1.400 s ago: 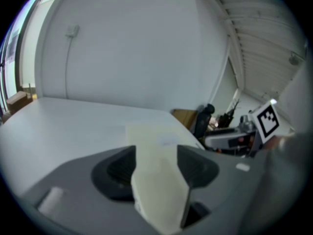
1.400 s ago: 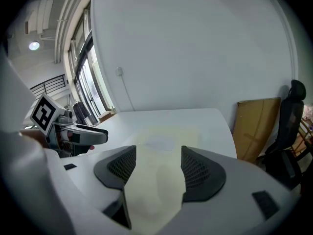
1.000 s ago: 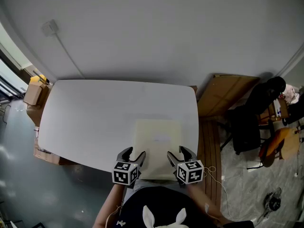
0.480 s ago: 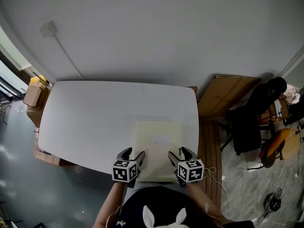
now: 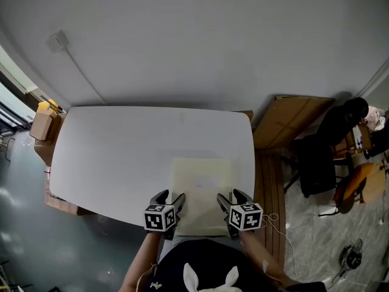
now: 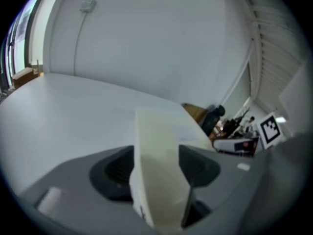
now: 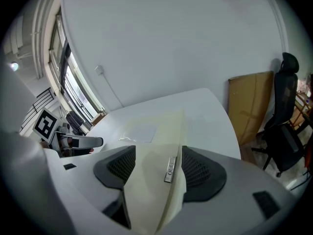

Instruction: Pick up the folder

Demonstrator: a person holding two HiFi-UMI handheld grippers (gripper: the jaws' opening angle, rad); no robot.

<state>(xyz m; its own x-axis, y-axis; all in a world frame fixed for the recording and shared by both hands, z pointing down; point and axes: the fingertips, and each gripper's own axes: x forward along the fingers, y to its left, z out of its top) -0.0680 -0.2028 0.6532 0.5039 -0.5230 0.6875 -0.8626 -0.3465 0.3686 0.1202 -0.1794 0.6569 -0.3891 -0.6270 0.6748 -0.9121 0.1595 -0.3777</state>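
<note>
Counter (image 5: 121,151): the cream folder (image 5: 202,181) lies at its near edge. The left tongs (image 5: 170,197) have just been opening, and the right tongs (image 5: 230,196) stand apart. Both straddle the folder's near edge, unclamped. I should seat both deeper, then close evenly.

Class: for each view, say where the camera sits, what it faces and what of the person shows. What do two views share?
Head view: on the head, steeply down at the table, folder, left gripper, right gripper and arms.
Left gripper view: on that gripper, along its jaws, which have just been opening, folder between, toward the wall.
Right gripper view: on that gripper, along its parted jaws, folder between, toward windows.
Shared: each gripper view shows the other gripper's cube.
</note>
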